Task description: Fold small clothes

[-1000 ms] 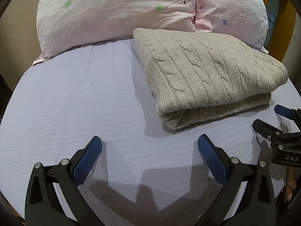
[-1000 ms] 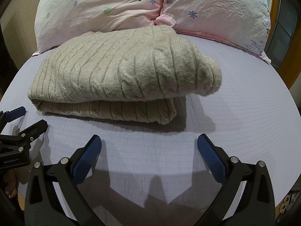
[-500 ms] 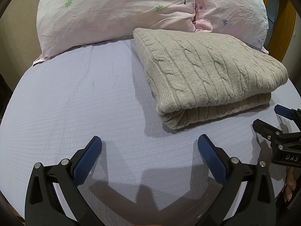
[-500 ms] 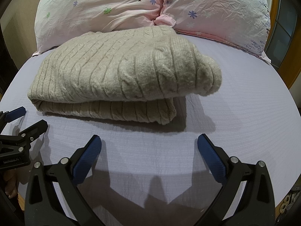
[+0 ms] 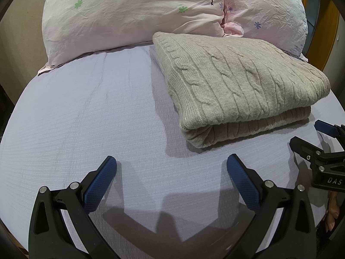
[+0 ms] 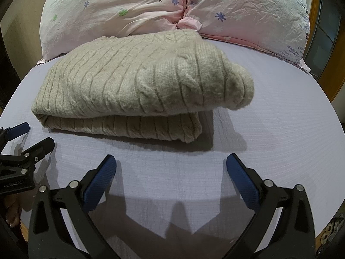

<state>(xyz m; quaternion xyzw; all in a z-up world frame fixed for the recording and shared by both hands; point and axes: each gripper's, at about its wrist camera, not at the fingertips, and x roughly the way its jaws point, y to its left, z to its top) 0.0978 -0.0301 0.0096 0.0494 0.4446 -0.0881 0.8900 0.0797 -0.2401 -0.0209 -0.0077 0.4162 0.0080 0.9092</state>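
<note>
A beige cable-knit sweater (image 5: pixel 237 86) lies folded in a thick rectangle on the lilac bed sheet (image 5: pixel 86 118); it also shows in the right wrist view (image 6: pixel 140 86). My left gripper (image 5: pixel 171 170) is open and empty, hovering over the sheet in front of the sweater's near-left corner. My right gripper (image 6: pixel 171 170) is open and empty, in front of the sweater's near-right corner. Each gripper shows at the edge of the other's view: the right one (image 5: pixel 310 136) and the left one (image 6: pixel 32 136), both open.
Two pink flowered pillows (image 5: pixel 140 15) (image 6: pixel 248 13) lie against the head of the bed, right behind the sweater. A wooden frame (image 5: pixel 327 32) stands at the far right. The sheet (image 6: pixel 269 140) curves down to the bed's near edge.
</note>
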